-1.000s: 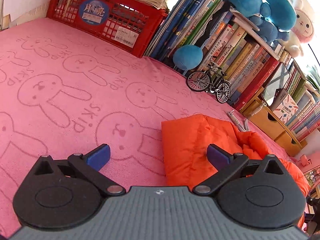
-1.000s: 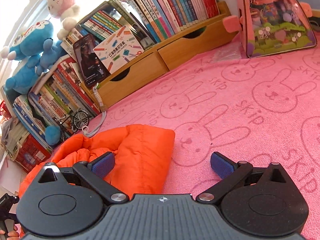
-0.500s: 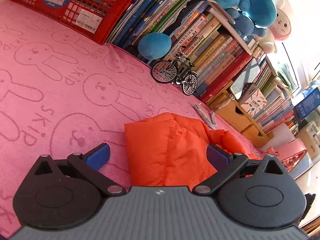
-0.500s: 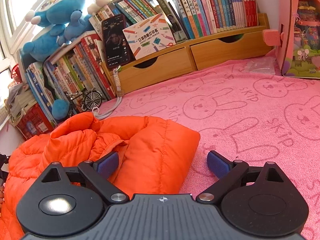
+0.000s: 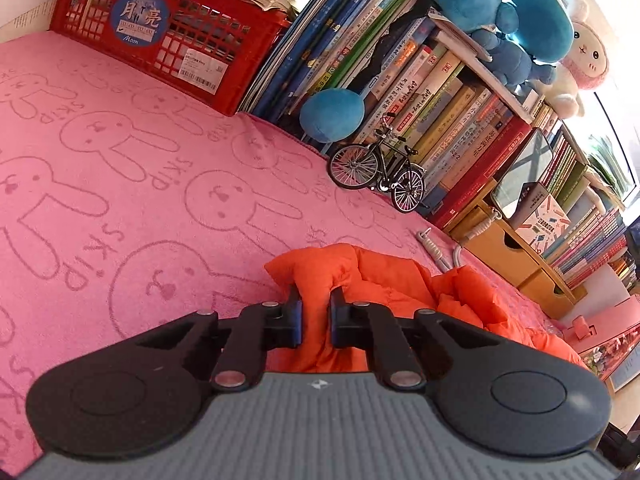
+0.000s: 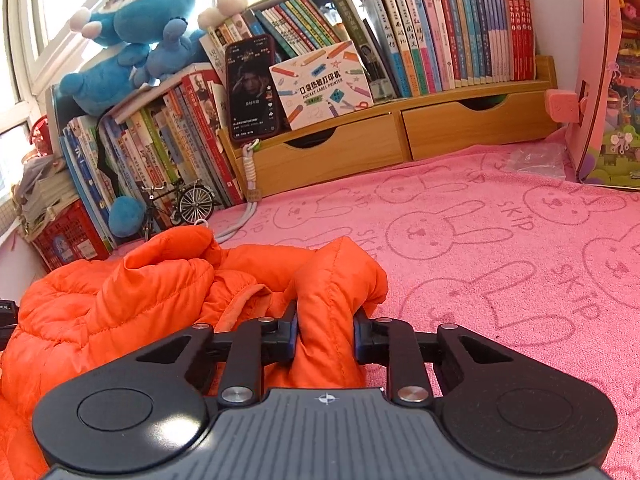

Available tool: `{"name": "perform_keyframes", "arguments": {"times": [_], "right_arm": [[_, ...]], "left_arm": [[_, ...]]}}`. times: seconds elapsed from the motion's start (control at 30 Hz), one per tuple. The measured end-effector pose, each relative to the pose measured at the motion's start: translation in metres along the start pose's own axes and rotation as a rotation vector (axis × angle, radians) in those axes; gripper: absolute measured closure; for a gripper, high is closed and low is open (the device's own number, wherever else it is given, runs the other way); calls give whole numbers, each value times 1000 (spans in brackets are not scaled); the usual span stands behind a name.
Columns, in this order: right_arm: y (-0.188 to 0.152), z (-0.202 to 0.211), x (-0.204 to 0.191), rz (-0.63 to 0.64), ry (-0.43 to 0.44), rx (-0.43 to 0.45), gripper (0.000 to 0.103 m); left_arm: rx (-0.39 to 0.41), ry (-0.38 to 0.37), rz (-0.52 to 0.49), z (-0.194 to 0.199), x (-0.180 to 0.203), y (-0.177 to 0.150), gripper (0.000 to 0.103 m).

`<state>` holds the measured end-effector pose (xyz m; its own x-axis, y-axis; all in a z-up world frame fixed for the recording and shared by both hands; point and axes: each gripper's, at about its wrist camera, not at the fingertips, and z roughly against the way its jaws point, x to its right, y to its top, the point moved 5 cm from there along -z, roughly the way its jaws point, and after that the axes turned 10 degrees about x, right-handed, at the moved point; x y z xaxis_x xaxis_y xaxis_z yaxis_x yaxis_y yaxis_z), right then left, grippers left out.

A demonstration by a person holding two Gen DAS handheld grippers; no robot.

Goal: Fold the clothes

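- Red crate (image 5: 168,40) at far left against the wall, stuffed with papers; sits on the pink rabbit-print blanket (image 5: 120,184).
- Leaning books, a blue plush ball (image 5: 331,115) and a model bicycle (image 5: 378,172) along the blanket's back edge.
- Left gripper (image 5: 315,312): jaws closed on a puffed corner of the orange jacket (image 5: 384,280), fabric bulging up between the pads.
- Jacket lies crumpled on the blanket, near the bicycle and the coiled white cable (image 5: 434,248), in front of the bookshelf.
- Right-wrist view: jacket bulk (image 6: 120,296) fills lower left, one quilted fold heaped over another.
- Right gripper (image 6: 325,334): jaws clamped on a thick fold at the jacket's right-hand edge; fold stands up between the fingers.
- Behind: wooden drawer unit (image 6: 400,144) with a phone (image 6: 252,88) and a printer box (image 6: 320,84) leaning on it.
- Far right: bare blanket, pink toy box (image 6: 608,80) at the edge.
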<state>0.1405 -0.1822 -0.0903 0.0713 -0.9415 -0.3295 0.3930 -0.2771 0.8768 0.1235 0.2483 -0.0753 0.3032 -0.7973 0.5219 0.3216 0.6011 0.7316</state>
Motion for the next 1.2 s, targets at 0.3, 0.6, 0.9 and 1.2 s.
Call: {"name": "perform_keyframes", "arguments": {"times": [0.3,0.6,0.9,1.2], "right_arm": [[38,-47,-3,13,-38,33,84],[45,-100,4,82,-133,-24,65],[72,-35,-17,128,-175,181,39],[49,-44,-145,338,69,143,38]], "left_arm": [[35,12,-14,-49,14,31,92],[70,96,-125,-50,6,34,79],[299,164,-201,9,23,61,77],[205,51,-451,-18,134,-3,61]]}}
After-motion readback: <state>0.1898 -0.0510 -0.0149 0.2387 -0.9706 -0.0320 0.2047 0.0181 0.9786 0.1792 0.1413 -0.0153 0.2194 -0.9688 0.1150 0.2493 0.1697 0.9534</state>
